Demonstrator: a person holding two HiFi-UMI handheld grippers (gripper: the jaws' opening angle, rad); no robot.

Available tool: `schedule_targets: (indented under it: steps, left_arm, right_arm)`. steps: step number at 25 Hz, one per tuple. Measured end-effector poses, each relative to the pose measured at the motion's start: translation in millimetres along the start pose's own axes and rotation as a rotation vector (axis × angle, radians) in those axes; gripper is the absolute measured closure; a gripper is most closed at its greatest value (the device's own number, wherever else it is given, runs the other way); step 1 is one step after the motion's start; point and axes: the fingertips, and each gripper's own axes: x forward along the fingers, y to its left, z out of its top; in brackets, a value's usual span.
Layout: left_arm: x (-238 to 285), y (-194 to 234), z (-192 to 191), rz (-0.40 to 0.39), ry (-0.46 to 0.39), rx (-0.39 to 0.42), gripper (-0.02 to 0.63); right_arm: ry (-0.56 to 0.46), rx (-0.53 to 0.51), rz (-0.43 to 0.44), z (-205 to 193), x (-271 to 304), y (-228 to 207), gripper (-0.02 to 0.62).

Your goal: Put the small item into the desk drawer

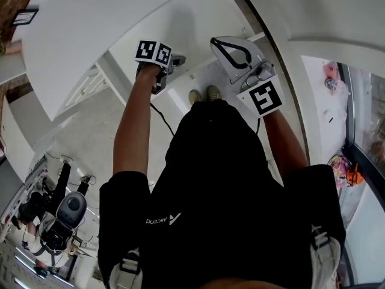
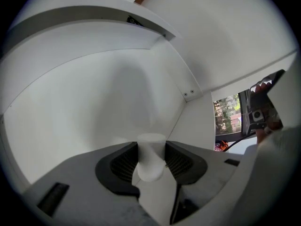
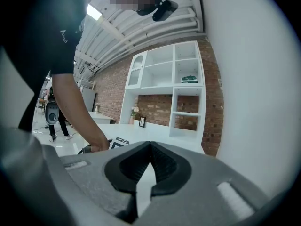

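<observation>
My left gripper (image 2: 151, 145) is shut on a small white cylinder (image 2: 150, 165), which stands upright between the two dark pads. Beyond it lies the white inside of the desk drawer (image 2: 94, 102), with its corner and two screws at the right. In the head view the left gripper (image 1: 171, 65) points down below its marker cube, over white desk panels (image 1: 108, 17); the cylinder is hidden there. My right gripper (image 3: 150, 147) is shut with nothing between its jaws and points roughly level. In the head view the right gripper (image 1: 225, 48) is held to the right of the left one.
The person's shoes (image 1: 204, 94) show on the floor between the grippers. Another person with equipment stands at the lower left (image 1: 60, 215). A white ledge with small items runs along the right (image 1: 334, 83). A white shelf unit (image 3: 174, 88) stands against a brick wall.
</observation>
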Motion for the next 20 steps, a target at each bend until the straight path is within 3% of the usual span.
schedule_targets:
  steps: [11, 20]
  left_arm:
    - [12, 2, -6, -0.053, 0.004, -0.073, 0.426]
    - [12, 4, -5, -0.049, -0.006, -0.063, 0.380]
  right_arm:
    - [0.020, 0.000, -0.021, -5, -3, -1, 0.595]
    - [0.037, 0.002, -0.024, -11, -5, 1, 0.595]
